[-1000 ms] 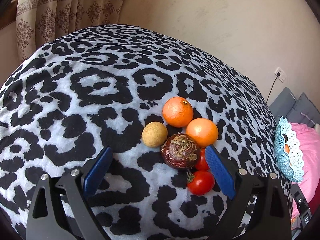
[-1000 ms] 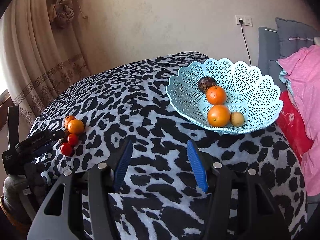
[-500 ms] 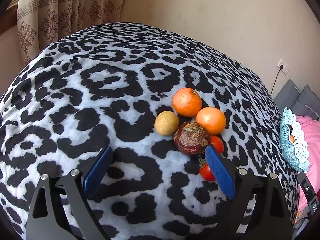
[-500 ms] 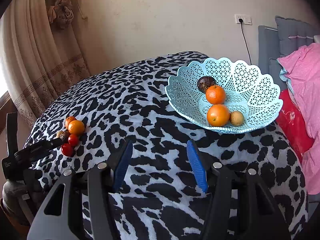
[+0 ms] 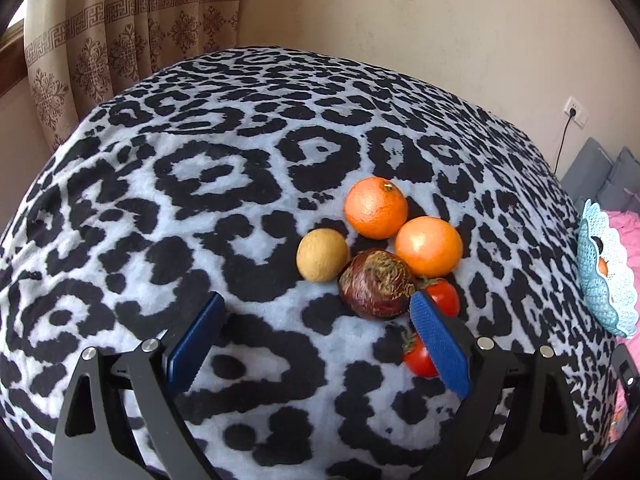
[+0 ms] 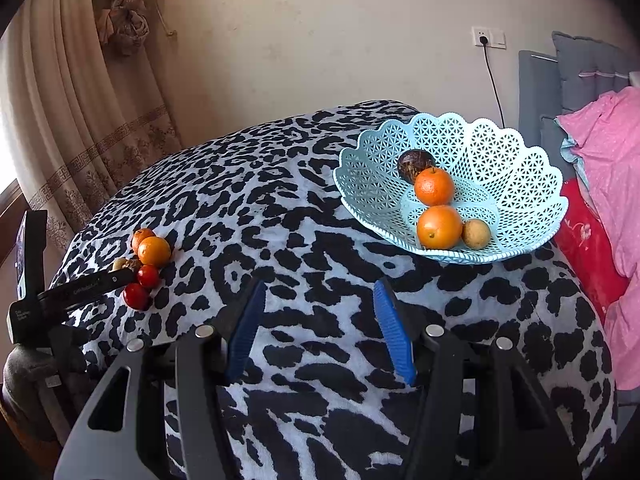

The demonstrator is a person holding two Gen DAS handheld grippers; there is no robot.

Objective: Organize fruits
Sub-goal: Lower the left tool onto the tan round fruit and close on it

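On the leopard-print blanket [image 5: 240, 184] the left gripper [image 5: 316, 332] stands wide open, holding nothing. Its blue pads flank bare cloth; the right pad overlaps two tomatoes [image 5: 442, 296]. Ahead lies a cluster: a tan round fruit [image 5: 322, 255], a dark brown fruit [image 5: 376, 284] with its dried stem end turned up, and two oranges [image 5: 376, 208]. Writing on the gripper is too small to read. The right gripper [image 6: 320, 328] is half open, empty. At right the blue basket [image 6: 520, 184] holds four fruits.

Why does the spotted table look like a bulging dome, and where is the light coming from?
Both wrist views: fisheye lenses bend the flat tablecloth and darken the corners. Right wrist view: daylight glares from the left edge, by the curtain; the basket stays sharp.
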